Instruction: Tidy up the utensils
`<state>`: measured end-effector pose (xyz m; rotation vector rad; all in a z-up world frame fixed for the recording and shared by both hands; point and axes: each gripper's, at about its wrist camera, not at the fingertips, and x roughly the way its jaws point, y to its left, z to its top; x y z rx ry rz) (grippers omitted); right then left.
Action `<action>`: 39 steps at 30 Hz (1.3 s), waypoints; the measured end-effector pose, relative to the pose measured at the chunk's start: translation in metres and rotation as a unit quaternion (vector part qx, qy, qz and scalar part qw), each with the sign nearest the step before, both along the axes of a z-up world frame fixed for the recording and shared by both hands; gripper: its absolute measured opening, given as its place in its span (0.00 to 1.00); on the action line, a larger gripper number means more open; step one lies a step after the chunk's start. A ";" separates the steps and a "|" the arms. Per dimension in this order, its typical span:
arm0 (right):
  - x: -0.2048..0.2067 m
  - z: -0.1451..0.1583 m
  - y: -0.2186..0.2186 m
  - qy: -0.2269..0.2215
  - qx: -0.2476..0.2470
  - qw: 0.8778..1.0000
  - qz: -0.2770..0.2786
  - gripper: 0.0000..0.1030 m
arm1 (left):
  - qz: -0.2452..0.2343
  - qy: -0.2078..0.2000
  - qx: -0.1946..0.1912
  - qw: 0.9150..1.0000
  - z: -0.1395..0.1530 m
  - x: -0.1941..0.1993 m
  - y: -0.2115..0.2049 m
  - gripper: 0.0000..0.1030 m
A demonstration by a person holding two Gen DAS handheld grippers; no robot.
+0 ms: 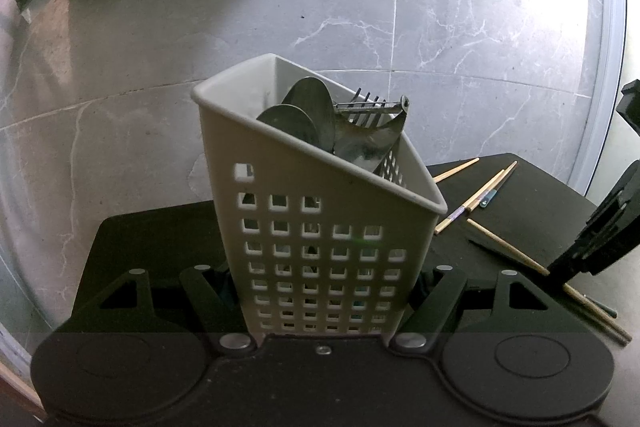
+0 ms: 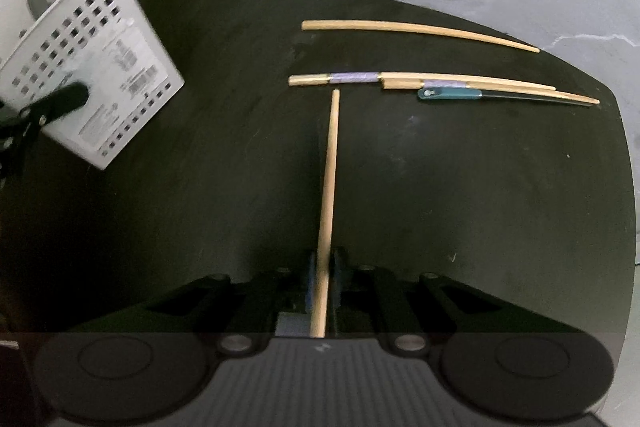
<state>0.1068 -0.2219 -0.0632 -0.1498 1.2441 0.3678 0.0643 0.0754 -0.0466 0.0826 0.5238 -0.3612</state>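
Two hand-held grippers over a black table (image 2: 440, 187); left (image 1: 326, 291) clamps caddy (image 1: 320, 227); right (image 2: 323, 279) narrow around chopstick (image 2: 330, 167).

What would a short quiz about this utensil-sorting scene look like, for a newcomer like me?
1. True or false: the white caddy holds only chopsticks.
2. Which gripper clamps the caddy? A) left B) right
3. Fill in: two chopsticks on the black table wear ____ bands.
Key: 1 false, spoons and a fork stand in it; 2 A, the left gripper; 3 purple.
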 end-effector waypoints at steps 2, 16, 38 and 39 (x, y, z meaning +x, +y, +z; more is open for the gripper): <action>-0.003 0.000 0.000 0.005 -0.003 1.000 0.006 0.15 | 0.000 0.000 -0.001 1.000 0.000 0.000 0.000 0.74; -0.024 -0.002 -0.007 0.024 -0.039 0.998 0.036 0.23 | 0.000 0.000 -0.002 1.000 0.000 0.000 0.001 0.74; -0.050 0.005 0.013 -0.024 -0.100 0.992 0.078 0.12 | 0.000 -0.002 -0.004 1.000 -0.001 -0.001 0.001 0.74; -0.051 0.006 0.013 -0.024 -0.098 0.992 0.076 0.12 | 0.000 -0.002 -0.004 1.000 -0.001 -0.001 0.001 0.74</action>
